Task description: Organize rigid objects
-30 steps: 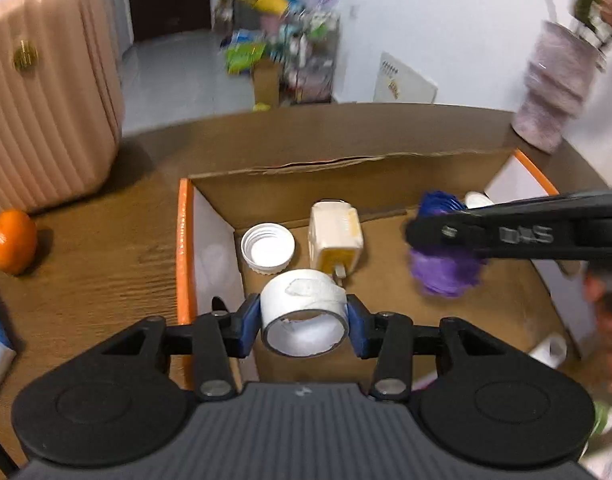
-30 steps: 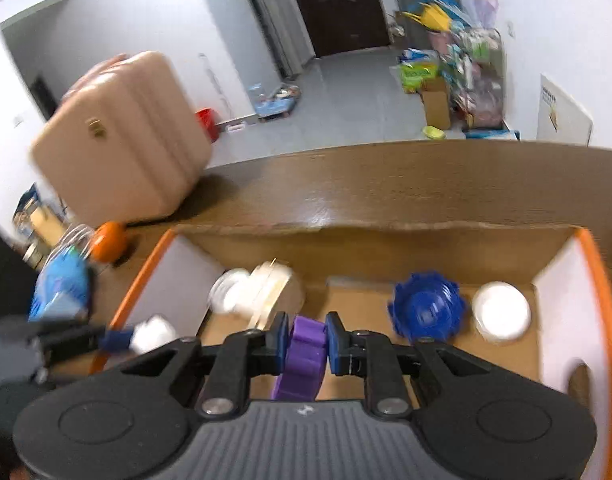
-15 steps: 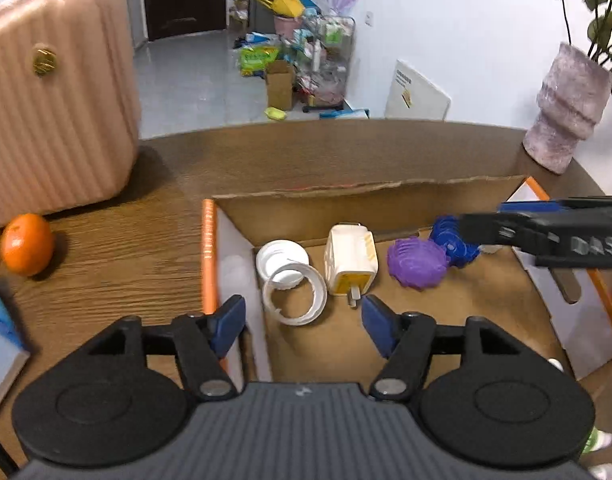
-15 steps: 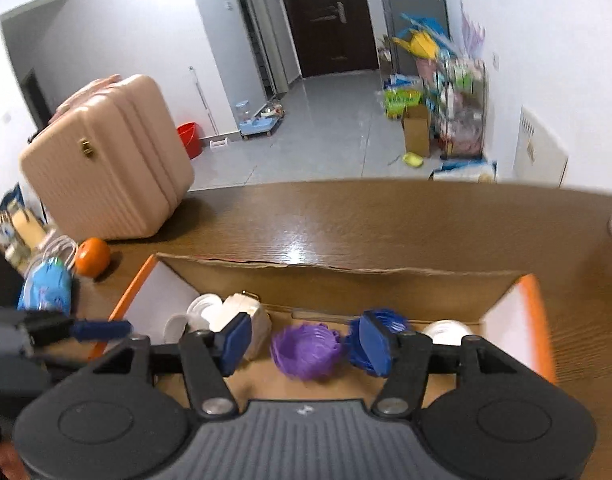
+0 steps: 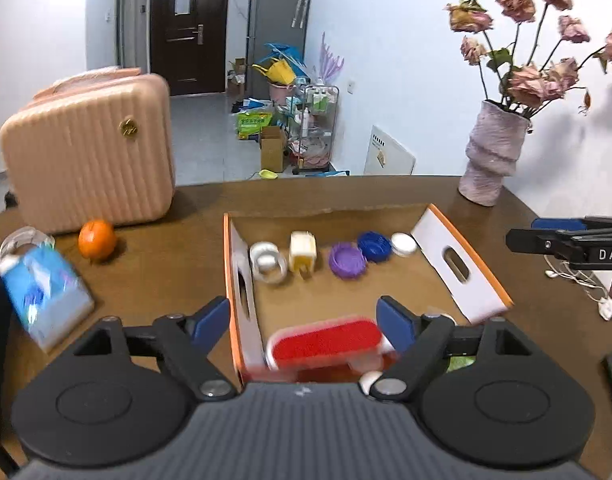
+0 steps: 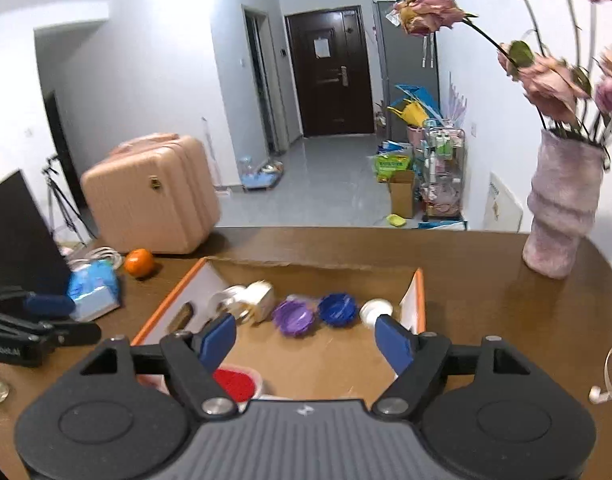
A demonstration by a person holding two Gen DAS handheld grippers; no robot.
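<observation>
A cardboard box with orange rims stands on the brown table. Along its far wall lie a white tape roll, a cream plug adapter, a purple lid, a blue lid and a white cap. A red brush lies at the box's near end. My left gripper is open and empty above the near end. My right gripper is open and empty above the box; the purple lid and blue lid lie beyond it.
A pink suitcase, an orange and a blue tissue pack are on the table's left. A pink vase with dried flowers stands at the far right. White earphones lie on the right.
Both grippers let go of the tape roll and the purple lid into the box, opened, and drew back and up from it.
</observation>
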